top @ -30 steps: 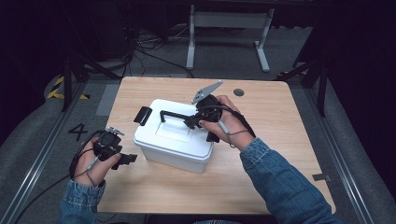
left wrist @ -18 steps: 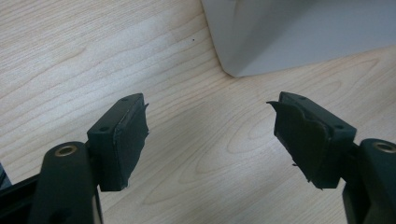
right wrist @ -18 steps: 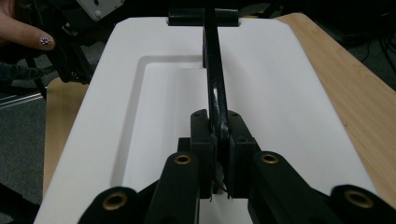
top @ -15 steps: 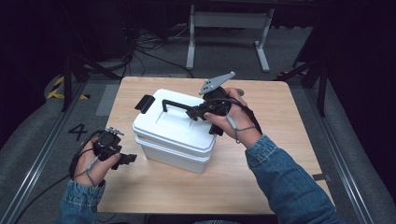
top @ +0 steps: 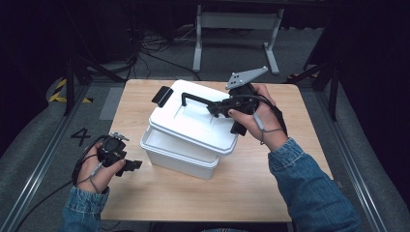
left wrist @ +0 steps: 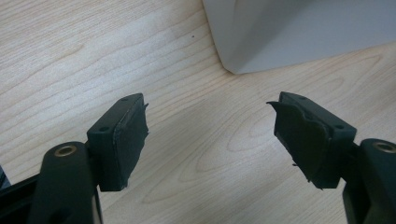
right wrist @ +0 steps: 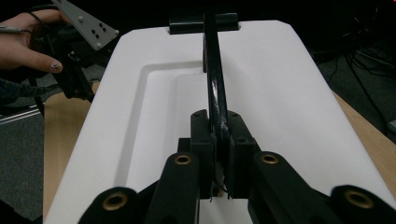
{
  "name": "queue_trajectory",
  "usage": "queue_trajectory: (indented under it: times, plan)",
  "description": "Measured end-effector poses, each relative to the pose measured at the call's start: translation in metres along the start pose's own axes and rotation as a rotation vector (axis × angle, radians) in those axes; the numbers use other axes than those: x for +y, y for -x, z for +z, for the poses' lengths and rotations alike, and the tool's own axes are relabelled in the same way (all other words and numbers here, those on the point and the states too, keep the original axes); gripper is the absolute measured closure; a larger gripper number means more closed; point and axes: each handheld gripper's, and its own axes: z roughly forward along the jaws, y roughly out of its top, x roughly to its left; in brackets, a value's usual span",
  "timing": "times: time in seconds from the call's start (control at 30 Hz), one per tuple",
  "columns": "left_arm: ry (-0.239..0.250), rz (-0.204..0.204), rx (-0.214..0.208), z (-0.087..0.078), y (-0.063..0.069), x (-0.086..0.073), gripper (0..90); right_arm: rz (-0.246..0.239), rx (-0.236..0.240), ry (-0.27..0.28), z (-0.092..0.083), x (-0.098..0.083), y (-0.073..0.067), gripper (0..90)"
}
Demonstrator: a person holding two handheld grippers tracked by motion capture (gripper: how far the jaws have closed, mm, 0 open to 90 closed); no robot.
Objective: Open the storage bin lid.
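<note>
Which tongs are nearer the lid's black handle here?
Right. The right tongs are shut on the handle, tilting the lid off the box. The left tongs are open, low on the table beside the box's near corner.

white lid (top: 193, 118) – black handle (top: 198, 100), white box (top: 176, 157), pale wood-grain table (top: 232, 188), blue denim sleeve (top: 309, 188)
</note>
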Motion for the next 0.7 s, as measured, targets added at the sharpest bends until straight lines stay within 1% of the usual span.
queue_trajectory:
  times: [0.3, 0.43, 0.47, 0.7]
  plan:
    - [-0.004, 0.000, 0.001, 0.001, 0.001, 0.001, 26.6, 0.035, -0.043, 0.015, -0.024, -0.011, 0.013, 84.5]
    - [-0.011, 0.006, 0.000, 0.002, 0.001, 0.001, 26.5, 0.055, -0.058, 0.025, -0.037, -0.018, 0.019, 84.5]
    - [-0.011, 0.006, 0.000, 0.002, 0.001, 0.001, 26.5, 0.055, -0.058, 0.025, -0.037, -0.018, 0.019, 84.5]
    - [-0.013, 0.002, -0.004, 0.003, 0.002, 0.001, 26.5, 0.096, -0.087, 0.034, -0.060, -0.038, 0.033, 84.5]
